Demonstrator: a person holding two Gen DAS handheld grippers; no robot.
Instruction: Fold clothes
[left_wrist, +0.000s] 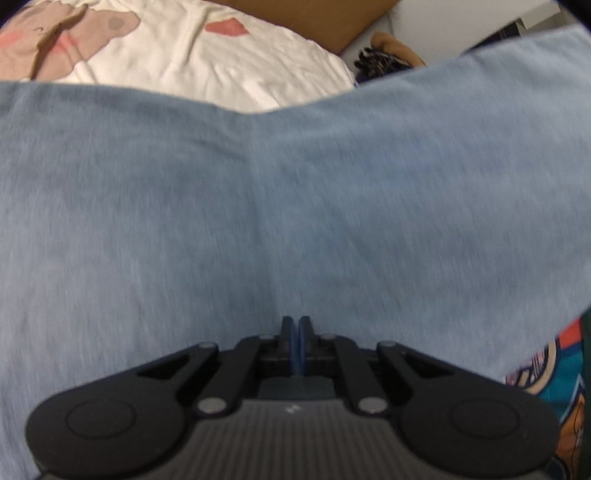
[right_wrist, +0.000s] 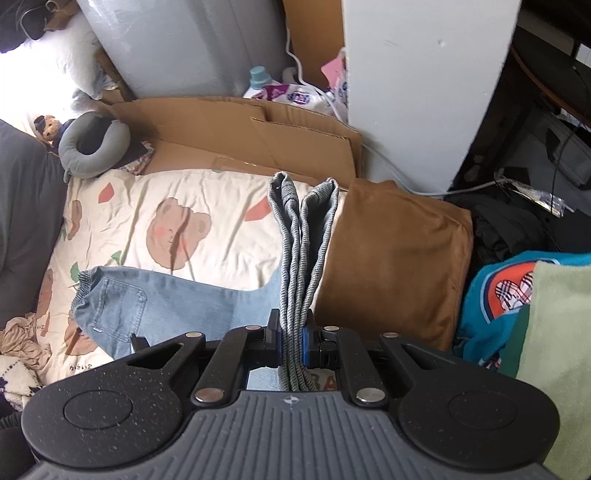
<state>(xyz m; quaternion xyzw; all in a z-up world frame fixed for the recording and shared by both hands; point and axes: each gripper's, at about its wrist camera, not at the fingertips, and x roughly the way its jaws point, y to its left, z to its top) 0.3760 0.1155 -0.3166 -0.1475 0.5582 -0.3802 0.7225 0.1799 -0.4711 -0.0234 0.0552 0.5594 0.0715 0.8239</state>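
Light blue jeans (right_wrist: 177, 302) lie across the cartoon-print bedsheet (right_wrist: 207, 192), waistband and back pocket to the left. My right gripper (right_wrist: 294, 332) is shut on the bunched leg ends, which stick up past its fingers as two grey-blue folds (right_wrist: 303, 229). In the left wrist view the same denim (left_wrist: 258, 203) fills nearly the whole picture and is blurred. My left gripper (left_wrist: 296, 325) is shut at the cloth's near edge, pads almost touching. A crease runs from the tips up to a notch in the far edge.
A brown cushion (right_wrist: 399, 258) lies right of the jeans, with teal and green clothes (right_wrist: 517, 314) piled beyond it. Flat cardboard (right_wrist: 240, 136), a grey neck pillow (right_wrist: 92, 147) and a white panel (right_wrist: 424, 74) edge the bed's far side. More clothes (right_wrist: 18, 343) lie at the left.
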